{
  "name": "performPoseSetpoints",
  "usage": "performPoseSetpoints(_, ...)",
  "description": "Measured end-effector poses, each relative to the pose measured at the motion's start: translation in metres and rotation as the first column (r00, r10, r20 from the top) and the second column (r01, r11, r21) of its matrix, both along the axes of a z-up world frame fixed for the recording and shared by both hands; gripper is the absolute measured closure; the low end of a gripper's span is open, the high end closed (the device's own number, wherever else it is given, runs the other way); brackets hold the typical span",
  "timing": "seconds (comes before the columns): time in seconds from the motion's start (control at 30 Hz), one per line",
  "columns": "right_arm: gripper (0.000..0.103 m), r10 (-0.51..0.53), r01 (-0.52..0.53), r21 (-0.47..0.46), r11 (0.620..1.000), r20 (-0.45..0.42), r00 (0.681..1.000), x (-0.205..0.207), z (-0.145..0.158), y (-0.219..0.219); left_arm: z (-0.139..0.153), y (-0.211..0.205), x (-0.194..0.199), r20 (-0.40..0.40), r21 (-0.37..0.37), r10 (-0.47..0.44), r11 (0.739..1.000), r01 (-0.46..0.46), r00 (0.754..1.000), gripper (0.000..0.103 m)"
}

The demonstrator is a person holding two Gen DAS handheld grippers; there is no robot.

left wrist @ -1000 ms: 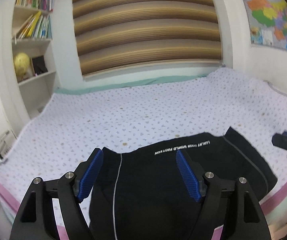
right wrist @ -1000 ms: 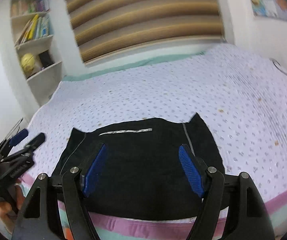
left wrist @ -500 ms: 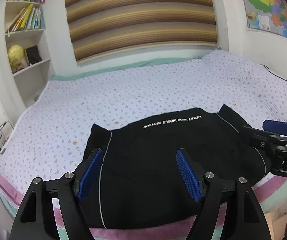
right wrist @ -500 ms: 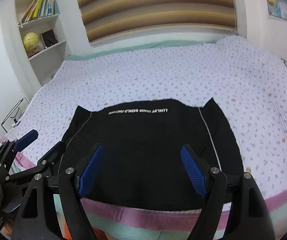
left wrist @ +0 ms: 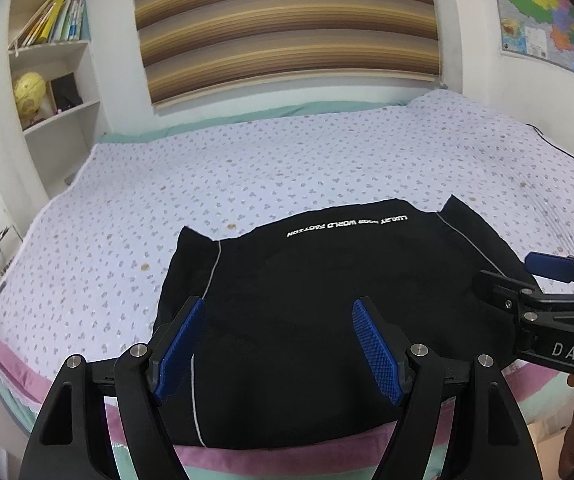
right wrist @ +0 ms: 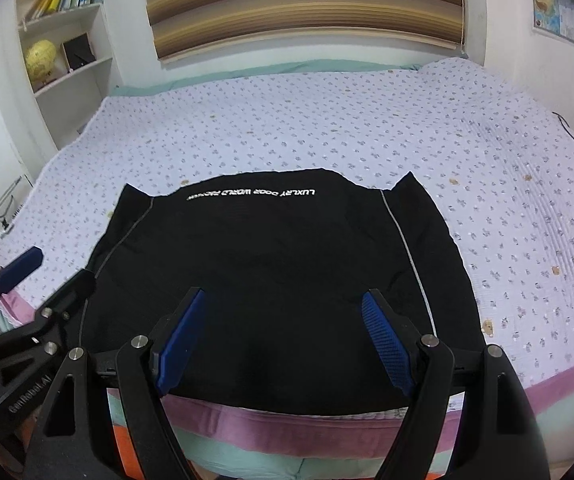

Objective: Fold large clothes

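Observation:
A black garment point(left wrist: 327, 300) point(right wrist: 271, 264) with white lettering and thin grey side seams lies flat at the near edge of the bed, its lower hem hanging over the pink border. My left gripper point(left wrist: 279, 320) hovers open above the garment's left half, nothing between its blue pads. My right gripper point(right wrist: 285, 312) hovers open above the garment's near middle, also holding nothing. The right gripper point(left wrist: 527, 280) shows at the right edge of the left wrist view. In the right wrist view the left gripper point(right wrist: 35, 284) appears at the left edge.
The bed point(left wrist: 287, 168) has a pale lilac dotted sheet with a pink border point(right wrist: 327, 420). A white bookshelf point(left wrist: 51, 80) with books and a yellow globe stands at the far left. A striped blind point(left wrist: 287, 28) hangs behind the bed and a map point(left wrist: 551, 12) is on the right wall.
Both grippers have sunk and tilted down toward the garment, which now fills more of each view. Each gripper has come further into the other's view. Jaws stay open.

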State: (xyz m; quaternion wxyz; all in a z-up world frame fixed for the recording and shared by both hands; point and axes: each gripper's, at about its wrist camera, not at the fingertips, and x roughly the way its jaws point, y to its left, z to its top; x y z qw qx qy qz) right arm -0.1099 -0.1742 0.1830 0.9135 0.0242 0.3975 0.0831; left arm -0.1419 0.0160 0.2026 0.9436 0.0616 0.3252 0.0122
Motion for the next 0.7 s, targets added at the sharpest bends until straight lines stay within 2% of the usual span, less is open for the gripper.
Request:
performPoseSetpoints(0.23,0.021,-0.001,0.001,-0.016,1.000,-0.016,1.000,0.004,-0.008,-0.001,-0.009,0.010,0.009,-0.038,0.003,0.044,0.999,-0.044,0.998,0.026)
performPoseSetpoints(0.5,0.021,-0.001,0.002,0.020,1.000,-0.046,0.999,0.007,-0.015,-0.004,-0.014,0.012,0.013,-0.055,-0.009,0.066,0.998,-0.066,0.996,0.026)
performPoseSetpoints(0.7,0.021,-0.013,0.012,-0.061,0.998,-0.018,1.000,0.004,-0.014,0.004,-0.017,0.011,0.015,-0.065,-0.016,0.073,0.997,-0.075,0.995,0.026)
